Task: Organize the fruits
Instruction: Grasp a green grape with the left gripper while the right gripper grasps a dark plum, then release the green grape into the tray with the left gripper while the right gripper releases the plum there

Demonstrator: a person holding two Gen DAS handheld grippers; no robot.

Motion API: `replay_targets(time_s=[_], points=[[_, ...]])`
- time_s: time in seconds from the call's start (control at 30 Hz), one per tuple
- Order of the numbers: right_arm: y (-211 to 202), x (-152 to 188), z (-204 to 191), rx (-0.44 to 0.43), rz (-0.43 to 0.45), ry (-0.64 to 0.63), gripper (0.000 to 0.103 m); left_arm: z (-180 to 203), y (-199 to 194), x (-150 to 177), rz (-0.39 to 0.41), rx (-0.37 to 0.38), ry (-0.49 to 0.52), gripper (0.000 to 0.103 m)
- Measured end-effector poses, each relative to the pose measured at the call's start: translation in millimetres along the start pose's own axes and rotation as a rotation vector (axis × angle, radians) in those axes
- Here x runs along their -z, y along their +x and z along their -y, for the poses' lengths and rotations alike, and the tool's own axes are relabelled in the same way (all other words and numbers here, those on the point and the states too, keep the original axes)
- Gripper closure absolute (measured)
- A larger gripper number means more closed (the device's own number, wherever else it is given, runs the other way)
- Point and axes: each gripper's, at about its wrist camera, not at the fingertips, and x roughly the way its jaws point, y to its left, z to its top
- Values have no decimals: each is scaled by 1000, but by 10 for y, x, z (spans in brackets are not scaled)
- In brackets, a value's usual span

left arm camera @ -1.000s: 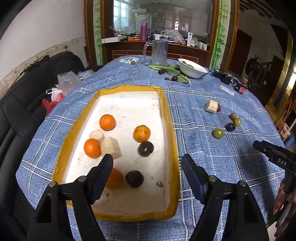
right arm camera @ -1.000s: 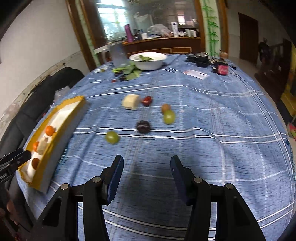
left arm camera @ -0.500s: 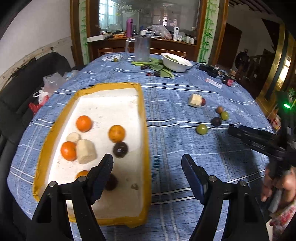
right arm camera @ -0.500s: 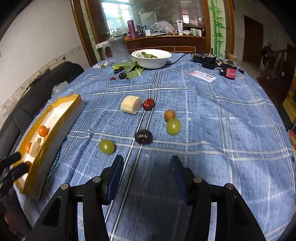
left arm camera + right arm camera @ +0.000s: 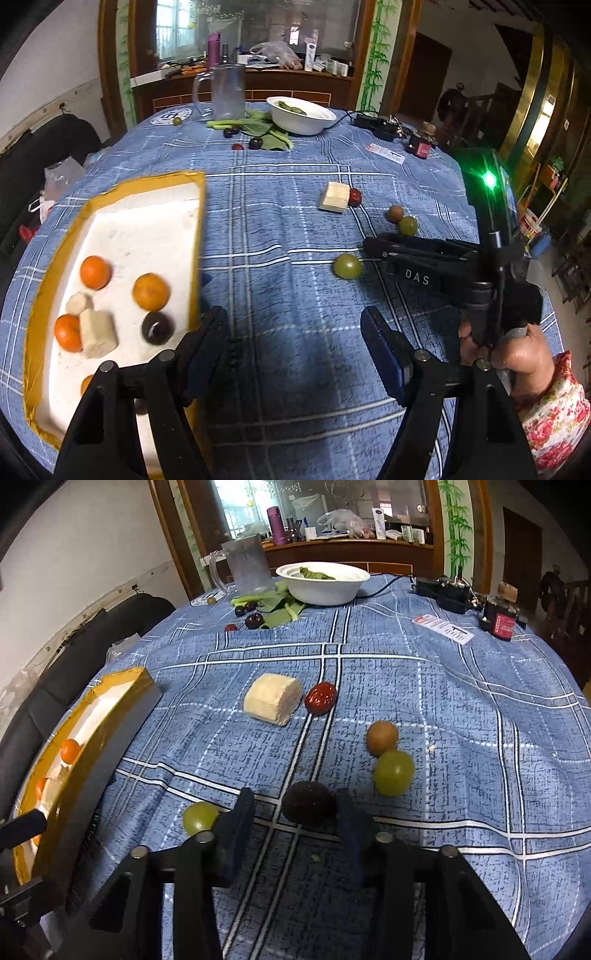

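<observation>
the right tongs [image 5: 295, 812] stand spread around a dark plum [image 5: 309, 803] on the worktop [image 5: 461, 709], a green grape [image 5: 199, 818] just outside at 9 o'clock, while the left tongs [image 5: 295, 339] hang spread beside the yellow-rimmed tray [image 5: 195, 236] of oranges [image 5: 151, 291].

My left gripper [image 5: 295, 354]: black frame, blue finger pads [image 5: 382, 352], silver screws. My right gripper [image 5: 293, 825]: same build, white "DAS" lettering, green light. My right hand [image 5: 517, 354]: bare skin, sleeve apparently red-floral.
</observation>
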Motion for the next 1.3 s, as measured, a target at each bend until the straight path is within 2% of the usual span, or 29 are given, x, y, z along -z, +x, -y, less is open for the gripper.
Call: replay_targets(time_s=[0.07,0.3,0.33,0.37,0.47,0.6,0.7,0.8,0.87,1.1,1.3], points=[[-11,-5,9,-3,7,-9,73,51,70,-43,-9,7,6,34],[-86,0,140,-22,23,35,74,292,361,-218,-4,21,72,35],[-96,0,147,-22,23,39,74,333,435,-246,-9,23,85,40],[-103,-3,153,-23,24,43,74,367,499,-263,-17,26,97,50],[-126,-3,183,-30,27,56,74,402,723,-300,-56,41,111,67],[-133,-4,193,-35,25,62,74,361,907,-322,-96,114,69,68],[-127,-3,184,-40,20,59,74,430,953,-322,-86,114,97,67],[-120,0,177,-44,17,57,74,491,955,-296,-67,86,131,68],[-124,-1,173,-44,20,55,75,482,933,-279,-60,107,127,80],[-158,-8,182,-59,38,58,76,359,762,-301,-26,121,67,80],[-215,-11,175,-84,64,58,76,162,310,-289,38,84,12,79]])
